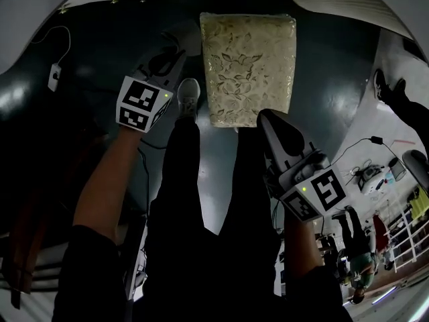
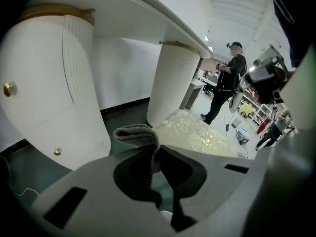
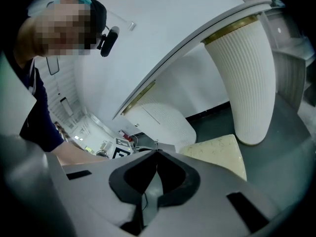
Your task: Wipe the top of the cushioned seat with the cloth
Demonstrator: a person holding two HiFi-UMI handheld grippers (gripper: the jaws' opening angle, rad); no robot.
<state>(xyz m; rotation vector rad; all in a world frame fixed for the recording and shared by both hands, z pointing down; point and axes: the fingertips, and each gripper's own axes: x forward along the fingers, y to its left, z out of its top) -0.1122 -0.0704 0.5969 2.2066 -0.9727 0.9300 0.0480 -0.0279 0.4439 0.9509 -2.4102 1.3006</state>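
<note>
The left claw pinches the gray cloth — held in the air, not touching the seat just ahead of it. The right claw is pressed together, empty. Wiping seems not yet begun — though the seat top is dim.

Open cushioned seat top, dark floor both sides; fluted column near, shoe alongside.
</note>
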